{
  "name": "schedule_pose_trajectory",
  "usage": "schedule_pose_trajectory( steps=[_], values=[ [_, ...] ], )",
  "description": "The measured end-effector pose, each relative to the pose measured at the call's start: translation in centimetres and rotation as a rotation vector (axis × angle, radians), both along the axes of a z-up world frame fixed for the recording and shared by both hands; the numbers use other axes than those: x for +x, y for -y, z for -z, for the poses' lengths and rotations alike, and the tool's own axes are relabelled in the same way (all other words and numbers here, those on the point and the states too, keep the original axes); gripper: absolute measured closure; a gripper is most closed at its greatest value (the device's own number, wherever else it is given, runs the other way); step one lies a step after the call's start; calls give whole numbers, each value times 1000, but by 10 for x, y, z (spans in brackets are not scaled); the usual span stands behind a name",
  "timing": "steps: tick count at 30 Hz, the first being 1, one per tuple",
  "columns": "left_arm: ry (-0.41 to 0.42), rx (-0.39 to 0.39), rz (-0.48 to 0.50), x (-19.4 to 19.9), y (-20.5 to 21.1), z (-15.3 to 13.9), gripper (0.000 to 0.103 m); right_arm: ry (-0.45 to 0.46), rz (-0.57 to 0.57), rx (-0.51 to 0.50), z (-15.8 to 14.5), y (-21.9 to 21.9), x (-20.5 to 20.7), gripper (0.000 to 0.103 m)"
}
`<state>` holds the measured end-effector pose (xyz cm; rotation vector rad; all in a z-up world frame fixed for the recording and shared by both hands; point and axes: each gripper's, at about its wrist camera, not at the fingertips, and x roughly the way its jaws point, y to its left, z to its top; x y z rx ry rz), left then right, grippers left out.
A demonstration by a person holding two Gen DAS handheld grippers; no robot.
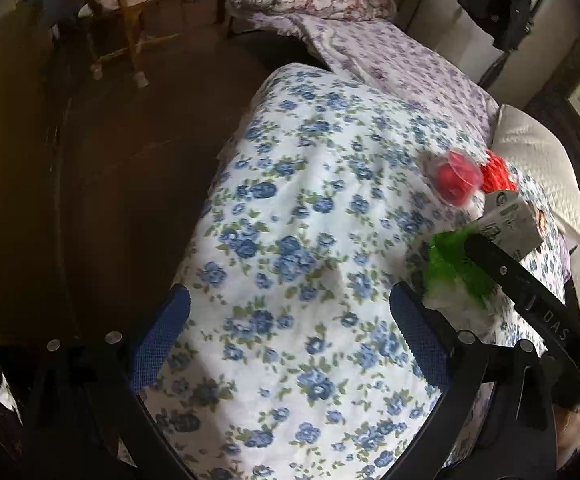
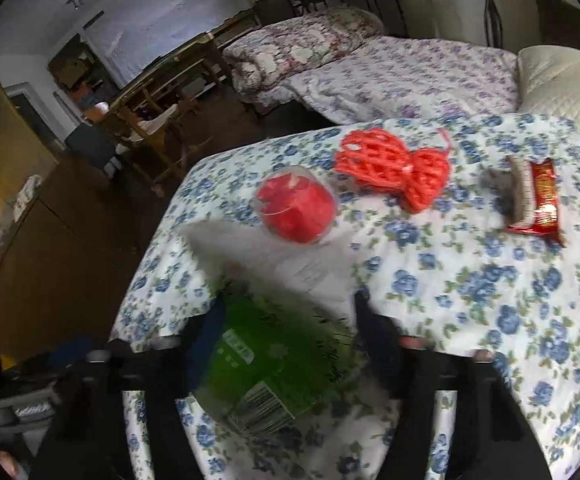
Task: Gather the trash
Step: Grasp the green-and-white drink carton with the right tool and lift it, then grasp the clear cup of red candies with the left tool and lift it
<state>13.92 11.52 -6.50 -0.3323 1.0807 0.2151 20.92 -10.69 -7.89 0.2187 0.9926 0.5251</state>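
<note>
A table with a blue-flowered cloth (image 2: 469,280) holds trash. My right gripper (image 2: 290,312) is shut on a green and white plastic package (image 2: 274,344), held just above the cloth. Beyond it lie a clear cup with red inside (image 2: 295,210), an orange-red foam net (image 2: 393,168) and a red snack wrapper (image 2: 541,204) with a small carton (image 2: 523,188) beside it. My left gripper (image 1: 290,320) is open and empty over the cloth (image 1: 309,220). In the left wrist view the green package (image 1: 453,268), cup (image 1: 455,178), net (image 1: 497,174) and carton (image 1: 509,220) sit at the right.
A bed with purple-flowered bedding (image 2: 389,76) and a white quilted pillow (image 2: 561,88) lies behind the table. Wooden chairs (image 2: 158,120) stand at the far left on a dark floor (image 1: 110,180). The right gripper's black arm (image 1: 529,292) crosses the left wrist view.
</note>
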Motion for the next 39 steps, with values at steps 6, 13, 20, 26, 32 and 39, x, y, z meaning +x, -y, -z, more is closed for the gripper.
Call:
schedule_pose_trajectory(
  steps=[6,13,20,26,32,39],
  values=[
    [-7,-19,-3,0,-2,2,7,8,-48,-19,-16,10,-20,84],
    [23,-3,33,-2,5,-2,7,33,127,-100,-46,65,-68,84],
    [89,2,102,-2,23,-3,7,-39,231,-87,-28,109,-111,84],
    [113,62,151,1,49,1,7,-18,245,-53,-29,129,-117,84],
    [178,144,205,16,84,-13,8,-29,225,-66,-23,131,-110,84],
    [212,316,333,61,132,-10,14,-73,178,-64,-18,126,-103,84]
  ],
)
